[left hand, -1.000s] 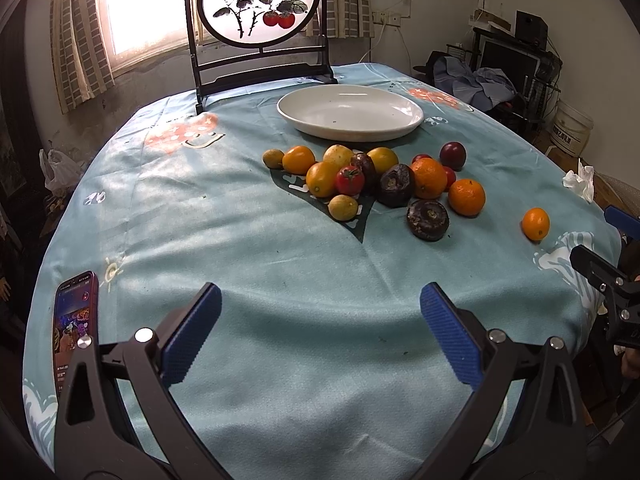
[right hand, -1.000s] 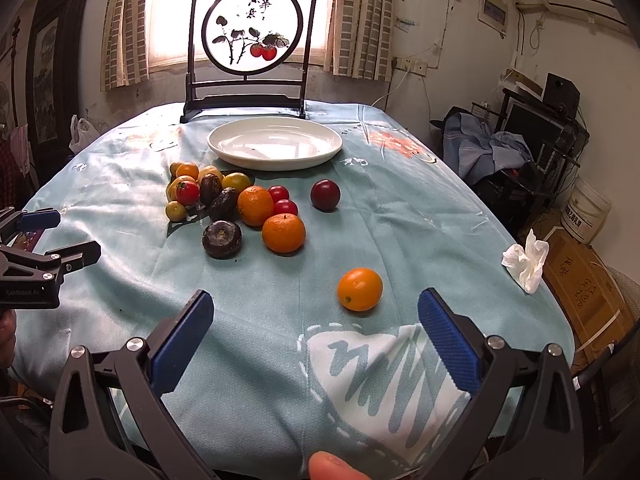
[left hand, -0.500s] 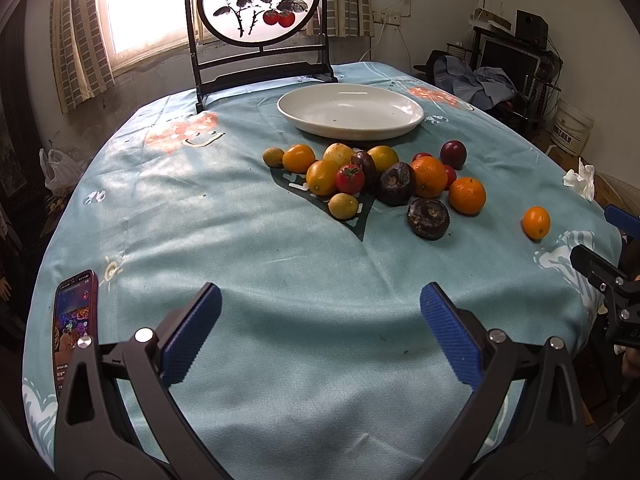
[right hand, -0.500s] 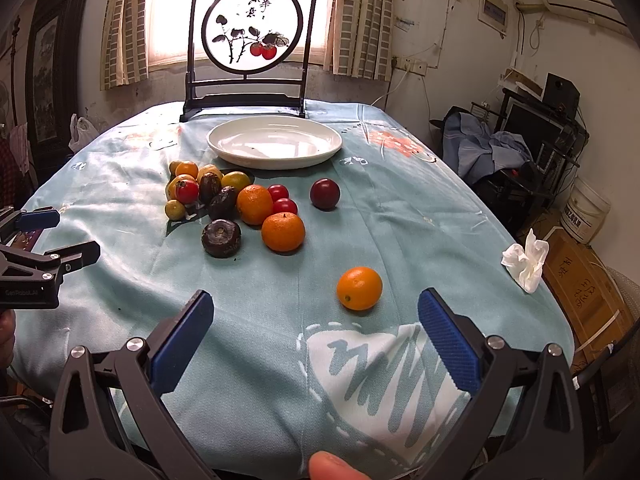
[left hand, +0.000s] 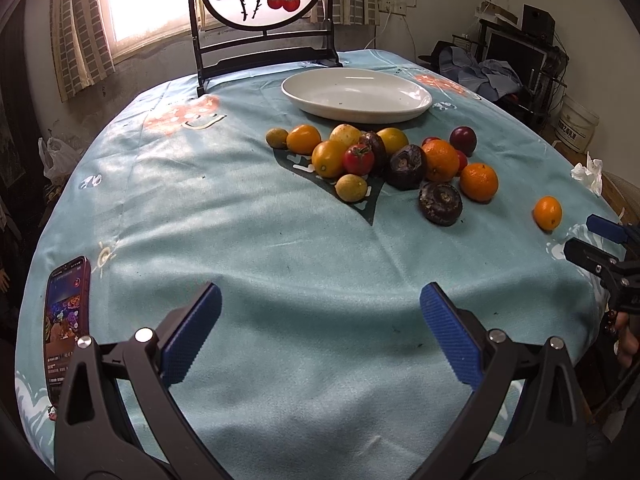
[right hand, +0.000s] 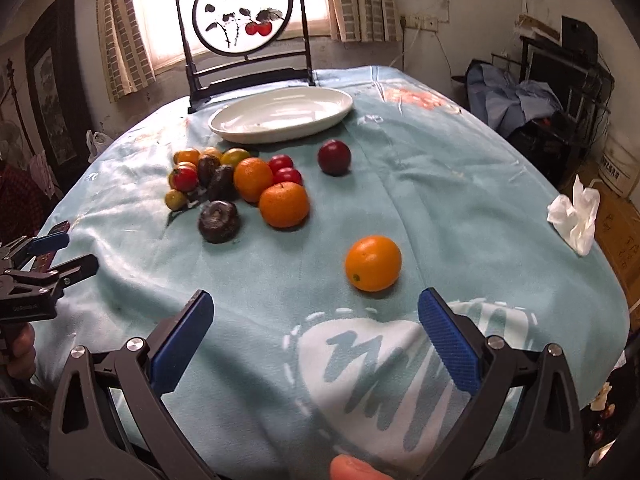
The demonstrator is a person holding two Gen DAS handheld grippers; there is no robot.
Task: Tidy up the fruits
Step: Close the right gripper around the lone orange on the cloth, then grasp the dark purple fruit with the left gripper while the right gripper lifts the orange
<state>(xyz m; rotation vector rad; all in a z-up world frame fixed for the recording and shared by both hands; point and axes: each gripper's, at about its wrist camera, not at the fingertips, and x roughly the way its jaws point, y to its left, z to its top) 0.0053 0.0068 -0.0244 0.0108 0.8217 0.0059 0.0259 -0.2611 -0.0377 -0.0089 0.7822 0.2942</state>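
A cluster of fruit (left hand: 384,160) lies mid-table: oranges, yellow and dark fruits, a red tomato. An empty white plate (left hand: 356,94) sits behind it, also in the right wrist view (right hand: 280,116). A lone orange (right hand: 373,263) lies just ahead of my right gripper (right hand: 316,324), which is open and empty. It also shows in the left wrist view (left hand: 547,213). A dark red plum (right hand: 334,157) sits apart, right of the cluster. My left gripper (left hand: 320,320) is open and empty above bare cloth near the table's front.
A phone (left hand: 66,320) lies at the table's left front edge. A crumpled tissue (right hand: 574,216) lies at the right edge. A framed round screen (left hand: 260,20) stands behind the plate. Furniture and a bucket (left hand: 578,124) stand off to the right.
My right gripper has moved forward and tilted, so the lone orange is nearer its jaws. The left gripper has barely moved. Both stay open.
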